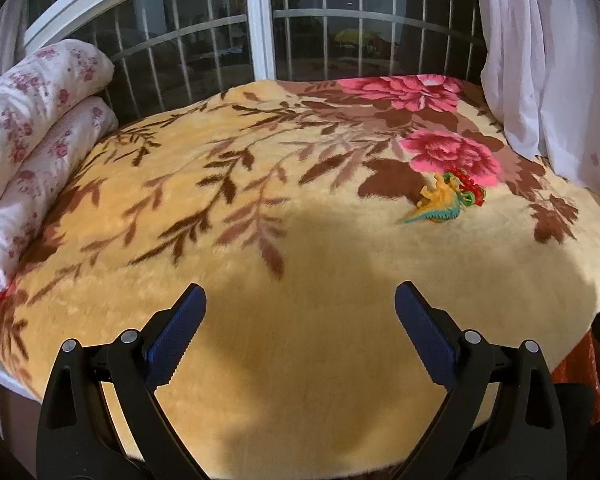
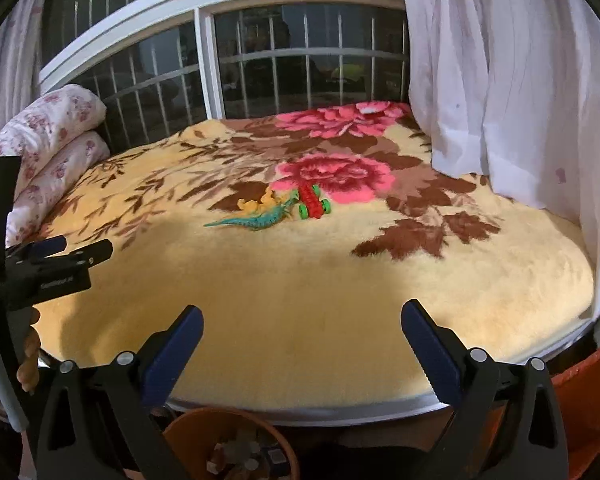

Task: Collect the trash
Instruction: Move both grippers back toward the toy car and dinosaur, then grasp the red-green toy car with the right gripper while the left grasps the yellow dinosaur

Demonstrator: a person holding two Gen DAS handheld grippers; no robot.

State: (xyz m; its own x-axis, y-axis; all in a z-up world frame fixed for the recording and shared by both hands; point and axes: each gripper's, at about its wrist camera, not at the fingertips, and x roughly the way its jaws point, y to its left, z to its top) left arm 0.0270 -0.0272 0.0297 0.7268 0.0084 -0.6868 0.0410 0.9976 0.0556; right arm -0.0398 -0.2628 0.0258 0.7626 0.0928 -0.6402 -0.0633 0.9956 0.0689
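Observation:
An orange bin (image 2: 188, 428) stands on the floor just under the bed's near edge, below my right gripper, with crumpled scraps (image 2: 236, 456) inside. My right gripper (image 2: 302, 312) hangs open over the near edge of the bed, nothing between its blue pads. My left gripper (image 1: 300, 296) is also open and empty above the yellow blanket (image 1: 300, 360). In the right wrist view the left gripper (image 2: 78, 249) shows at the left edge, held by a hand (image 2: 28, 352). No loose trash shows on the blanket.
Small toys lie mid-bed by a pink flower: a teal dinosaur (image 2: 256, 220), a yellow dinosaur (image 2: 260, 202) and a red car with green wheels (image 2: 312, 204). Floral pillows (image 1: 32, 128) are stacked at the left. White curtain (image 2: 500, 80) and barred window (image 1: 260, 40) sit behind; an orange bag (image 2: 580, 400) at right.

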